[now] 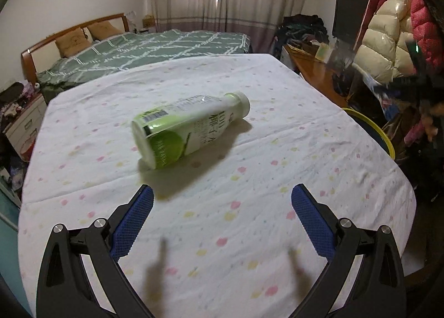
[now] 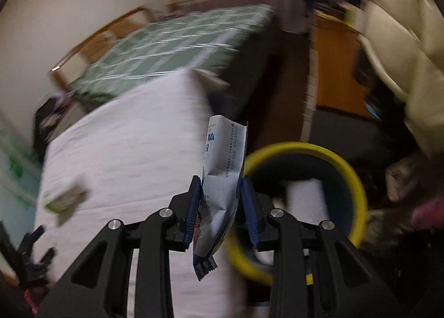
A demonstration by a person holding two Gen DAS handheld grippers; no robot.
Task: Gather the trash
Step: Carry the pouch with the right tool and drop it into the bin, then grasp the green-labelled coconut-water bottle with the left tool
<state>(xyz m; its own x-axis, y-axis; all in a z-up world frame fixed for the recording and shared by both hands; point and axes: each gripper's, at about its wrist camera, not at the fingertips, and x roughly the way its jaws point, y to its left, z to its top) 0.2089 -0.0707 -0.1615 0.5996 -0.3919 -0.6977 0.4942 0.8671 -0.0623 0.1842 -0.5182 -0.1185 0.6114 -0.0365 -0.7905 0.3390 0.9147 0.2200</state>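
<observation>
Showing: two pairs of tongs at work over a cloth-covered worktop, with a yellow-rimmed bin standing just off its right edge.
Left tongs: spread wide and empty, hanging above the near edge of the worktop, pointed at the bottle.
Bottle: green-and-white plastic drink bottle lying on its side near the middle of the worktop, cap toward the far right corner, base toward the near left.
Right tongs: narrow, clamped on a wrapper above the worktop's right edge, beside the bin.
Wrapper: white and blue foil packet, creased, standing up between the pads.
Handling, bottle: probably light and stiff, smooth-sided and free to roll; best taken across the middle of its body.
Handling, wrapper: thin, limp, likely slippery; a firm pinch on the flat faces should do.
</observation>
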